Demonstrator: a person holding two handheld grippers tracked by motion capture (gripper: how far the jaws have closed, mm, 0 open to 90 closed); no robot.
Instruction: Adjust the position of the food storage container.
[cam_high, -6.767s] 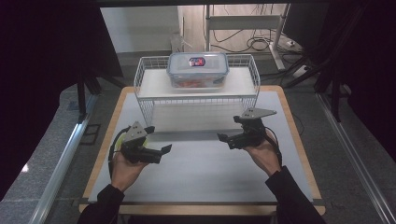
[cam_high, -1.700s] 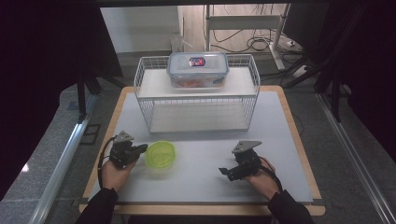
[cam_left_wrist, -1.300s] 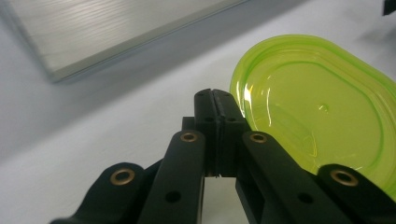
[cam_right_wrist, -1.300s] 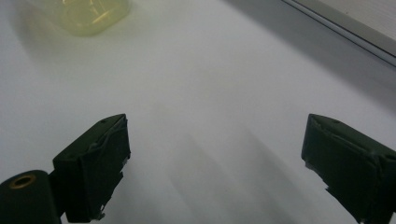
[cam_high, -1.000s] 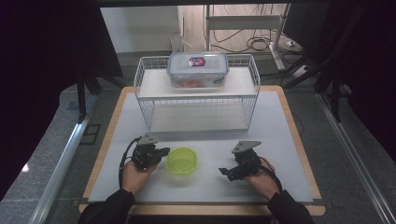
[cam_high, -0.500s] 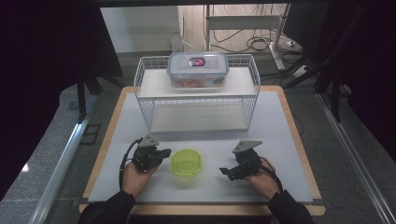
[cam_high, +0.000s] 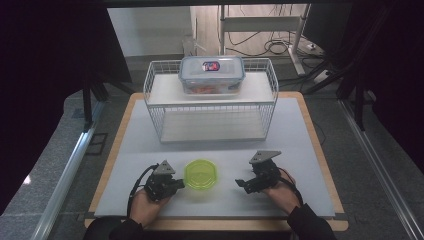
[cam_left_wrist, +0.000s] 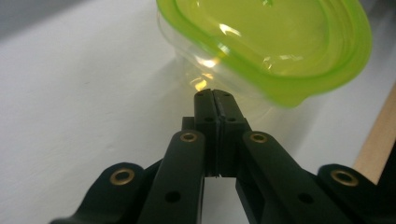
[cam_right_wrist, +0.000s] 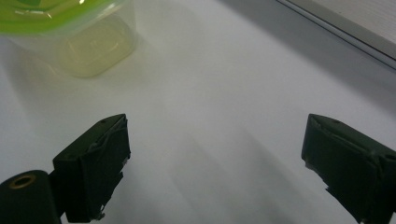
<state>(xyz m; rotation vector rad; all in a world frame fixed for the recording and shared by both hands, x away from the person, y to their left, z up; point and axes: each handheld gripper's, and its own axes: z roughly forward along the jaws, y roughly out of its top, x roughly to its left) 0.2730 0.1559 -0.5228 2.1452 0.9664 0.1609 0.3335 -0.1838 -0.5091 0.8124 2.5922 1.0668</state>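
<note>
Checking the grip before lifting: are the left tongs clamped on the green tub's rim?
No: in the left gripper view the left tongs are shut on nothing, their tips just short of the green tub.

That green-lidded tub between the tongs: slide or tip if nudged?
The green-lidded tub looks thin clear plastic and seems empty, so probably light and apt to slide on the smooth white mat. It's squat with a narrower base, so a push at the lid rim may tip it. Walls likely flex.

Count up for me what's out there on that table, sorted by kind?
Food containers: 2, a green-lidded round tub on the mat, and a clear lidded box on the rack.
Wire racks: 1, the white rack.
Hand-held grippers: 2, the left gripper and right gripper.
Total: 5.
</note>
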